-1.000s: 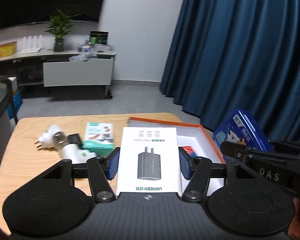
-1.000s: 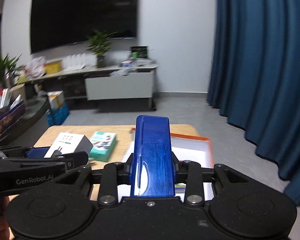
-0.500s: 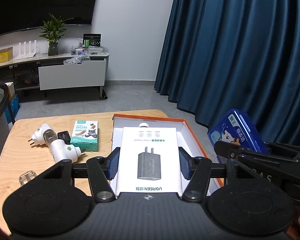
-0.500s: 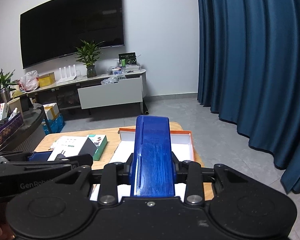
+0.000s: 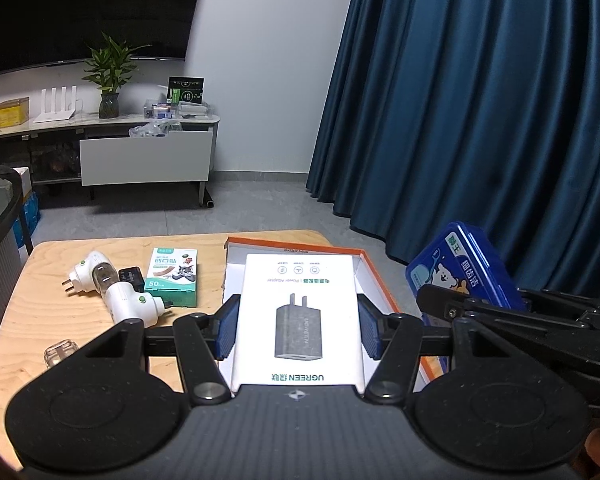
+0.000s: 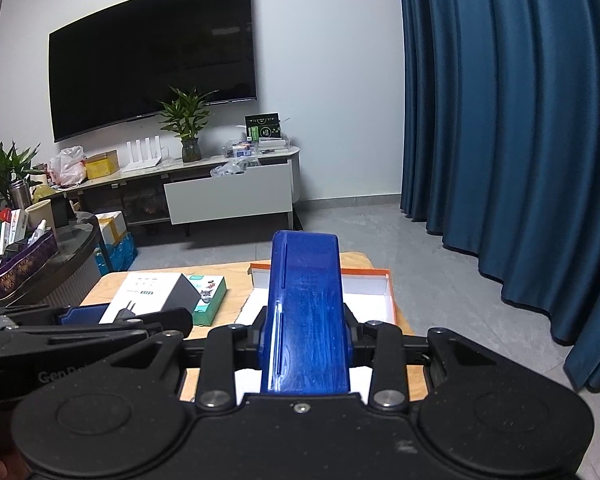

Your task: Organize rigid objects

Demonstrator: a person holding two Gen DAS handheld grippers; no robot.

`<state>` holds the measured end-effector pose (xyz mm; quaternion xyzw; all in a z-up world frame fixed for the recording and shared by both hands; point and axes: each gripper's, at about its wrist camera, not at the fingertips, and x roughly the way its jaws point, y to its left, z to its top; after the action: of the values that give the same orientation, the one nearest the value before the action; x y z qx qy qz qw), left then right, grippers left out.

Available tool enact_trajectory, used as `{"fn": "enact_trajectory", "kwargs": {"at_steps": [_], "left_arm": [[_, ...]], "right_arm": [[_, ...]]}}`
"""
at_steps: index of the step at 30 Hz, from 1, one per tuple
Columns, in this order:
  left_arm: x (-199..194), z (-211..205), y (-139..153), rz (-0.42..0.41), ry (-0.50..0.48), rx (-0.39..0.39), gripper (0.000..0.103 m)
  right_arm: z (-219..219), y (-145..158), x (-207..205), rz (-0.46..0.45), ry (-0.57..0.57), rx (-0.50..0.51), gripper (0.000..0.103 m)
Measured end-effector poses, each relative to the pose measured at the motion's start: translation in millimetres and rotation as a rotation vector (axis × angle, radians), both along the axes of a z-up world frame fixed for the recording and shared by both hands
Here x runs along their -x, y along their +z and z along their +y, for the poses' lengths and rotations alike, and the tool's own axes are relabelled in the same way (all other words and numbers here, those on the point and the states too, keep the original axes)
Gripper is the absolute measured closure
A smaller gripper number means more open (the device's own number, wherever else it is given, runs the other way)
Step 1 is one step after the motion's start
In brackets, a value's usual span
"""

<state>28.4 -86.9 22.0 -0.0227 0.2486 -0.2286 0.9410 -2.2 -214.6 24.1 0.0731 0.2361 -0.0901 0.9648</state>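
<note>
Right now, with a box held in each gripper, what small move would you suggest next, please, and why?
Probably lower the left gripper to set the white charger box into the orange-rimmed tray; it already hangs over the tray's open white floor, while the right gripper holds the blue case further right.

Both wrist cameras look forward and slightly down along their fingers, close over the table (image 5: 100, 344); each sees the orange tray (image 5: 384, 280) (image 6: 380, 276) and TV wall.

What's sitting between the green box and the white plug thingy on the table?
A small black charger lies between the green box and the white plug, seen in the left view.
</note>
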Motion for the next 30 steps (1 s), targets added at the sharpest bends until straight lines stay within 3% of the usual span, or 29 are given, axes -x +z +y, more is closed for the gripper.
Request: {"fn": "enact_trajectory", "kwargs": {"at_steps": [30], "left_arm": [[4.4,0.1,0.2,-0.002,-0.005,0.013,0.044]], "right_arm": [[3.9,5.1,6.3,-0.005,0.001,0.006,0.063]]}}
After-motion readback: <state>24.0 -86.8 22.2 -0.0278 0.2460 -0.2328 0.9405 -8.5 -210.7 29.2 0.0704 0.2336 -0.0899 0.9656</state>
